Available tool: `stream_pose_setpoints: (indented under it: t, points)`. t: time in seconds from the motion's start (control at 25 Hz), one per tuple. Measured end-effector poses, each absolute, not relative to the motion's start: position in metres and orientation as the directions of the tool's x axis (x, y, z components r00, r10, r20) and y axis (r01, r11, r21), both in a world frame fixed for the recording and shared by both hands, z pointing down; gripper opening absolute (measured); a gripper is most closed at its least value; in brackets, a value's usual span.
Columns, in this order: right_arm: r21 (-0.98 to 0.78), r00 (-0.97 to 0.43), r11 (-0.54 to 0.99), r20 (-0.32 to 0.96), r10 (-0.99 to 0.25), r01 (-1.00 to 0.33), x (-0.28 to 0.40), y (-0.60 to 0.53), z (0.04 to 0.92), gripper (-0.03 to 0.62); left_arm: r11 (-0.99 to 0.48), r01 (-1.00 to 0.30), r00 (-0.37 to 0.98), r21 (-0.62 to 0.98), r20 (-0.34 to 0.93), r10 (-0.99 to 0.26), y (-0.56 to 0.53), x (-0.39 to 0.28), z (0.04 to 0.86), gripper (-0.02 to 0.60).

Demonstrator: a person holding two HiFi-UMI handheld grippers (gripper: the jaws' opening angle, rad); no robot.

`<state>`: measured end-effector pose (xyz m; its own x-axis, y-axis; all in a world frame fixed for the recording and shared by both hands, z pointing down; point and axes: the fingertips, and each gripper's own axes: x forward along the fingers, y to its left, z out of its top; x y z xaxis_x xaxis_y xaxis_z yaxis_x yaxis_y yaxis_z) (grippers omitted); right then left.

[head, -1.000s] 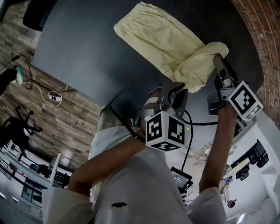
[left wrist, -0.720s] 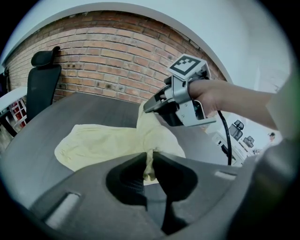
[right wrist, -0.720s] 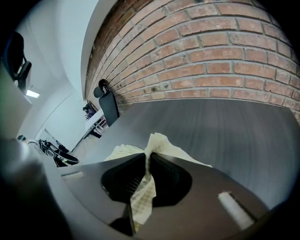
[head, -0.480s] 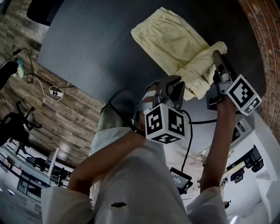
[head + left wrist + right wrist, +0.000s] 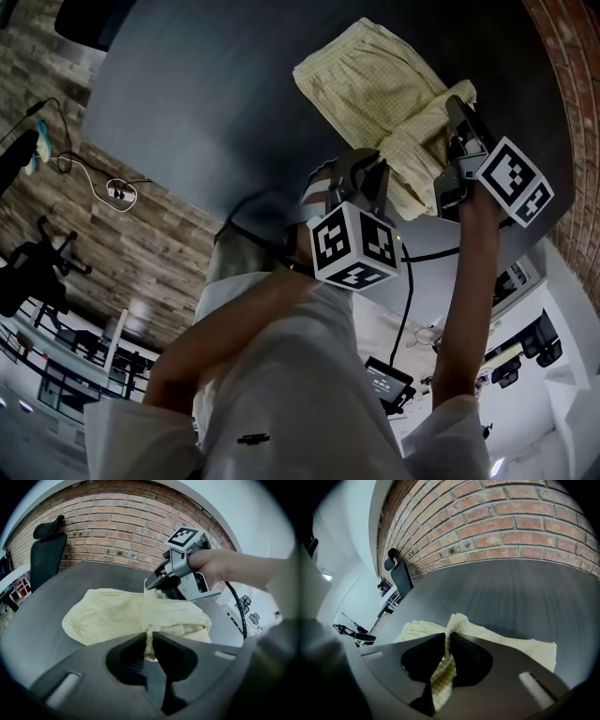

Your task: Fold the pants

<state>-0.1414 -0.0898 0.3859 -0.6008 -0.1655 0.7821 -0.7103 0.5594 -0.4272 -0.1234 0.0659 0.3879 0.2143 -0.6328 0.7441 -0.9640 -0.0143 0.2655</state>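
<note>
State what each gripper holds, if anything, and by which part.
Both hold the yellow pants: left gripper pinches the bunched near edge, right gripper a raised fold of cloth.

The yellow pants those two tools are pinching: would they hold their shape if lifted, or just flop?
Probably floppy: the pants bunch and sag where the left gripper and right gripper pinch them. Likely light, since thin pinches of cloth carry the fold. Pushed, they would probably wrinkle on the table rather than slide.
</note>
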Motion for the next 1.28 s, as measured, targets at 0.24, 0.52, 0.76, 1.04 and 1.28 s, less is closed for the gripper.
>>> stream_pose_setpoints:
  t: [0.24, 0.52, 0.76, 1.04, 1.28]
  points:
    - [-0.433, -0.599, 0.585, 0.792, -0.115, -0.686, -0.156, -0.078, 0.395, 0.116, -0.043, -0.973, 0.209, 0.227, 0.787, -0.581, 0.075, -0.128, 0.407, 0.048]
    - [-0.483, -0.651, 0.537, 0.738, -0.175, -0.692, -0.151, -0.078, 0.364, 0.143, -0.084, -0.991, 0.133, 0.103, 0.786, -0.604, 0.085, -0.133, 0.389, 0.092]
    - [-0.485, -0.661, 0.526, 0.718, -0.216, -0.699, -0.123, -0.079, 0.353, 0.143, -0.074, -0.992, 0.124, 0.1, 0.74, -0.662, 0.082, -0.118, 0.358, 0.094]
    - [-0.487, -0.674, 0.529, 0.697, -0.245, -0.695, -0.072, -0.075, 0.333, 0.135, -0.149, -0.986, 0.155, 0.073, 0.728, -0.667, 0.082, -0.066, 0.341, 0.094]
    - [-0.495, -0.679, 0.512, 0.683, -0.269, -0.702, -0.017, -0.069, 0.321, 0.118, -0.266, -0.957, 0.266, 0.119, 0.731, -0.628, 0.077, 0.0, 0.333, 0.124]
